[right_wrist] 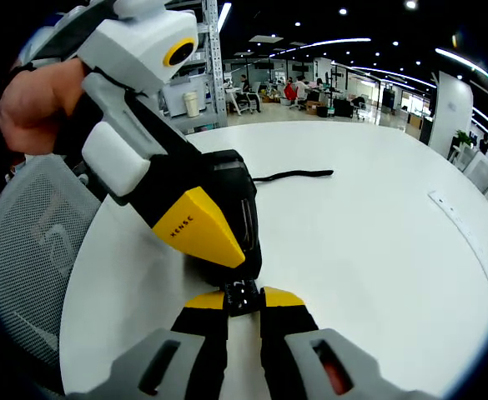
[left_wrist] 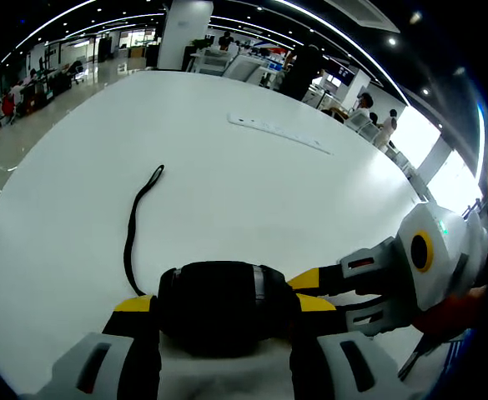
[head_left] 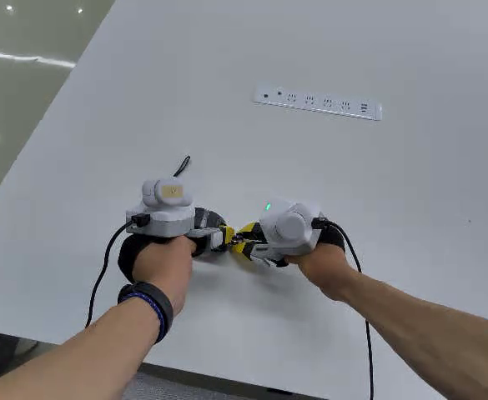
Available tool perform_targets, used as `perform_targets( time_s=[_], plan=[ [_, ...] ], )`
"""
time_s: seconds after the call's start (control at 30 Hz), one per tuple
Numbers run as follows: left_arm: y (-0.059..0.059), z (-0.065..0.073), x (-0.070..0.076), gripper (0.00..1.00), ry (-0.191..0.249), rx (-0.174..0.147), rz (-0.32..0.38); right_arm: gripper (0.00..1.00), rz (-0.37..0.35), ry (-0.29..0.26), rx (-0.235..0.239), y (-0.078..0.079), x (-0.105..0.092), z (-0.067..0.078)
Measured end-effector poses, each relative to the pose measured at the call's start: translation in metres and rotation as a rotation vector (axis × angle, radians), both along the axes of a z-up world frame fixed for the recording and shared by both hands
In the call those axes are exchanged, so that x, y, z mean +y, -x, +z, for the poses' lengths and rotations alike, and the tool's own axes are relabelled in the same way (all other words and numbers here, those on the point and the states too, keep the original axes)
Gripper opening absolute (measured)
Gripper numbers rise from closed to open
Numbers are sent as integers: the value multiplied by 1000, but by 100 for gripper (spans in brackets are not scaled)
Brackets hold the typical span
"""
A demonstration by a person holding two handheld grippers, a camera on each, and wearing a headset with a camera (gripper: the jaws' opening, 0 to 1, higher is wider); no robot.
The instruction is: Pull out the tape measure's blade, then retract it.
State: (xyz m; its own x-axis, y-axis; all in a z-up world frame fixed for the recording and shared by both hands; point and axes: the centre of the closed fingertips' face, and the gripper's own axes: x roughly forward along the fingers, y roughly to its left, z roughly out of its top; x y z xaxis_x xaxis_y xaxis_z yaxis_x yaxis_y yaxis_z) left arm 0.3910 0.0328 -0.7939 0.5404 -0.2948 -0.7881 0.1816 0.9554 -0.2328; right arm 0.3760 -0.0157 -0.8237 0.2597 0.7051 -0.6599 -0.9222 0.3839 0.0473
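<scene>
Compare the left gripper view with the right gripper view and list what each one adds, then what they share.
Left gripper view: the left hand-held gripper's jaws clamping both sides of the black tape measure case, with the right hand-held gripper seen side-on. Right gripper view: the blade tip pinched between the right hand-held gripper's jaws, barely out of the case, and a mesh chair back. Shared: the case, its black strap lying on the white table, and the power strip.
</scene>
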Motion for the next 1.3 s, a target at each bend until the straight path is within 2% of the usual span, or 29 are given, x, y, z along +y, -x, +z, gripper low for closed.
perform_targets(
  time_s=[0.6, 1.03, 1.3],
  plan=[
    [1, 1, 0, 60, 1, 1, 13, 13, 4, 25, 1, 0, 4, 1],
    [2, 1, 2, 61, -14, -2, 32, 14, -16, 45, 4, 1, 5, 0],
    [3, 2, 3, 62, 5, 3, 25, 15, -27, 59, 8, 1, 4, 0]
  ],
)
